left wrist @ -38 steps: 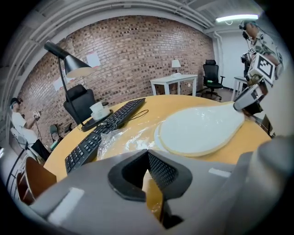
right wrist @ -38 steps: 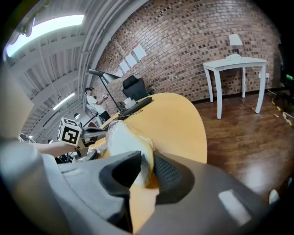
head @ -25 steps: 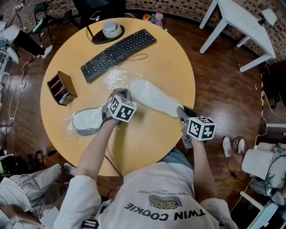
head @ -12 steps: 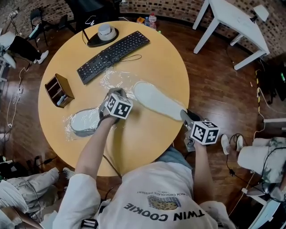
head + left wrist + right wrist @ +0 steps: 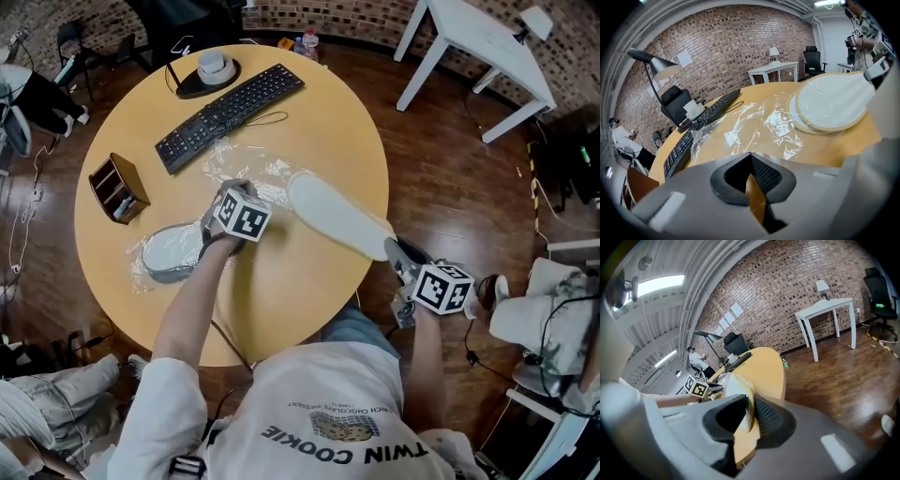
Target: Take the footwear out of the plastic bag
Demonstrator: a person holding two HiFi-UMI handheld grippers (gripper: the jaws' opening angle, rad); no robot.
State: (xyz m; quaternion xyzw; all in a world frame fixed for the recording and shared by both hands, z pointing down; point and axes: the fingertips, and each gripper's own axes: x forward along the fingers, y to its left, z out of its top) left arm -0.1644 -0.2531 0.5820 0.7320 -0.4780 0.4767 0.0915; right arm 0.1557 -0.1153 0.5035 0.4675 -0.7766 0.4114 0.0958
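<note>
A white-soled shoe [image 5: 337, 217] lies sole up across the round table [image 5: 309, 112], its heel end past the near right edge. My right gripper [image 5: 397, 251] holds that heel end; its jaws are closing with the shoe's rim [image 5: 740, 394] between the pads. My left gripper [image 5: 230, 190] rests at mid-table on the crumpled clear plastic bag [image 5: 255, 172], jaws pinched together at the film's near edge [image 5: 750, 122]. The same shoe [image 5: 829, 101] shows ahead to the right in the left gripper view. A second shoe [image 5: 173, 251] sits wrapped in plastic at the table's left.
A black keyboard [image 5: 230, 101] and a black lamp base [image 5: 211, 70] are at the table's far side. A wooden organiser [image 5: 117, 186] stands at the left edge. A white table [image 5: 469, 37] stands on the wood floor to the right.
My right gripper has drawn the white shoe to the right, so its heel now hangs past the table's edge. The left gripper has stayed on the plastic.
</note>
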